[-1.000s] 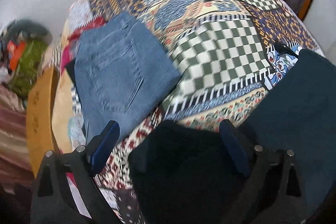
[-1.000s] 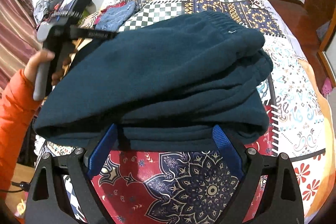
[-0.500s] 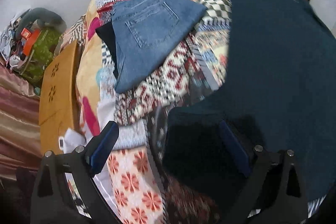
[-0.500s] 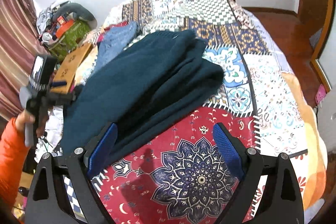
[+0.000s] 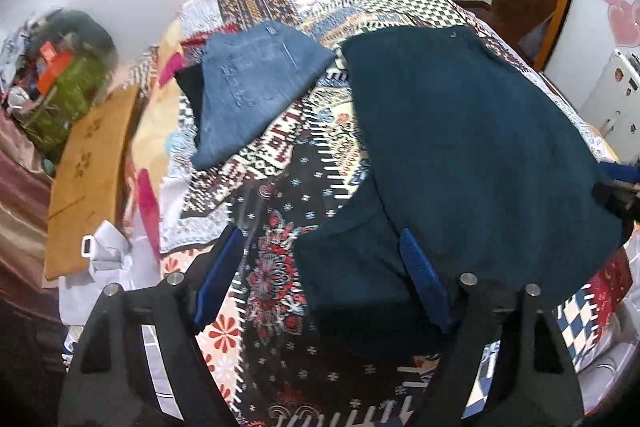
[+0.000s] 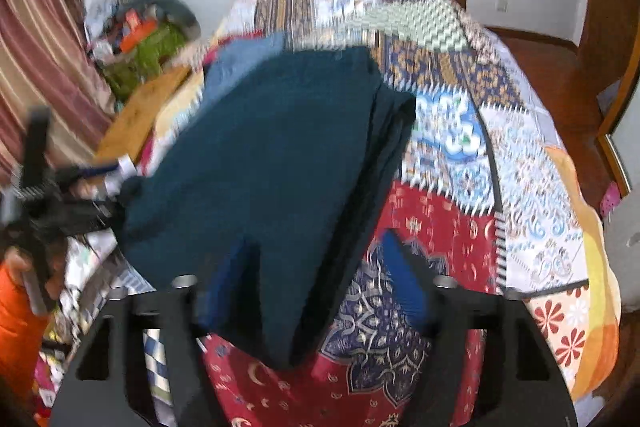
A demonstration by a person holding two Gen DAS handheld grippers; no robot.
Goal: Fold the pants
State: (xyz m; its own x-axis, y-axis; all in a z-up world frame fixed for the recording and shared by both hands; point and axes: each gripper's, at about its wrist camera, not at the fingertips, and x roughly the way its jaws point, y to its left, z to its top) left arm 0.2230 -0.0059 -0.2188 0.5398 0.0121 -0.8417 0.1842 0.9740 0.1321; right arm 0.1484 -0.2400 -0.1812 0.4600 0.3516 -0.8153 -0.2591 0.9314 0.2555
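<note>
Left wrist view: the dark teal pants (image 5: 460,147) lie folded on the patchwork bedspread (image 5: 280,235), filling the frame from 12 to 4 o'clock. The left gripper (image 5: 324,279) is spread wide; the near corner of the pants sits between its fingers, but neither pad is closed on the cloth — released. Folded blue jeans (image 5: 252,87) lie well apart at 11 o'clock, with a tan board (image 5: 92,171) beyond the bed edge at 9 o'clock.

Right wrist view, motion-blurred: the pants (image 6: 272,167) run from centre toward 12 o'clock in a layered stack, edges showing along the 2 o'clock side. The right gripper (image 6: 316,283) is likewise parted, the near end of the stack lying between its fingers; whether cloth touches a pad I cannot tell. The other gripper is seen at 9 o'clock, at the far corner.

Assessment: the fabric appears thick, soft and fleece-like — light, limp, not slippery, prone to sagging and layer slip. Take hold at a folded edge or corner, pinching all layers together, one gripper at each end.
</note>
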